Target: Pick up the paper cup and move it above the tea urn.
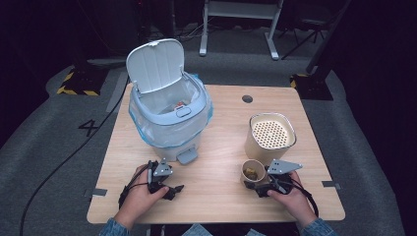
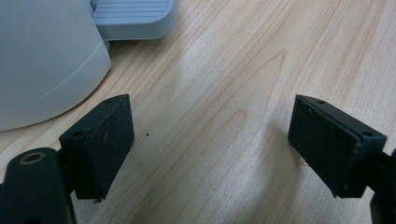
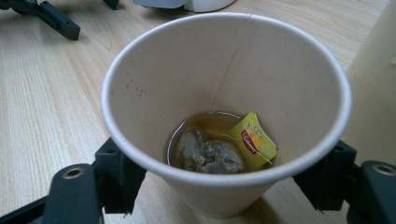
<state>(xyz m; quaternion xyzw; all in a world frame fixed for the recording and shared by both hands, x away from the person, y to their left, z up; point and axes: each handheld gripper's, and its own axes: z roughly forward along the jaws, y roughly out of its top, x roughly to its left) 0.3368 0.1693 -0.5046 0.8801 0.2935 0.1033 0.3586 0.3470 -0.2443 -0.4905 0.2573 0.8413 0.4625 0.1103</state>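
The right gripper (image 3: 219, 186) has its two black jaws on either side of a paper cup (image 3: 224, 107), one against each flank of the cup's lower wall, so it pinches the cup between them. The cup stands upright on the wooden table (image 1: 216, 147), near the person's edge and toward the right side, where the high view shows it (image 1: 253, 172) just ahead of the right gripper (image 1: 263, 187) and the right hand (image 1: 290, 196). At the bottom of the cup lies a wet tea bag (image 3: 210, 151) in a shallow pool of brown tea, with a yellow paper tag (image 3: 253, 141) touching it on the side nearer the right jaw. Just behind the cup, farther from the person, stands a cream container (image 1: 270, 137) with a perforated top; its pale wall rises close beside the cup in the right gripper view. Well to the left of the cup, the left gripper (image 1: 167, 189) rests low over the table in the left hand (image 1: 142, 196), its jaws spread wide with only bare wood between them (image 2: 210, 140). Behind that gripper, and left of the cup, stands a white pedal bin (image 1: 169, 115) lined with a bluish plastic bag, its lid (image 1: 155, 64) tipped up and open. The bin's grey pedal (image 1: 187, 157) points toward the person, and the left gripper view shows it (image 2: 133, 16) beside the bin's rounded white wall.
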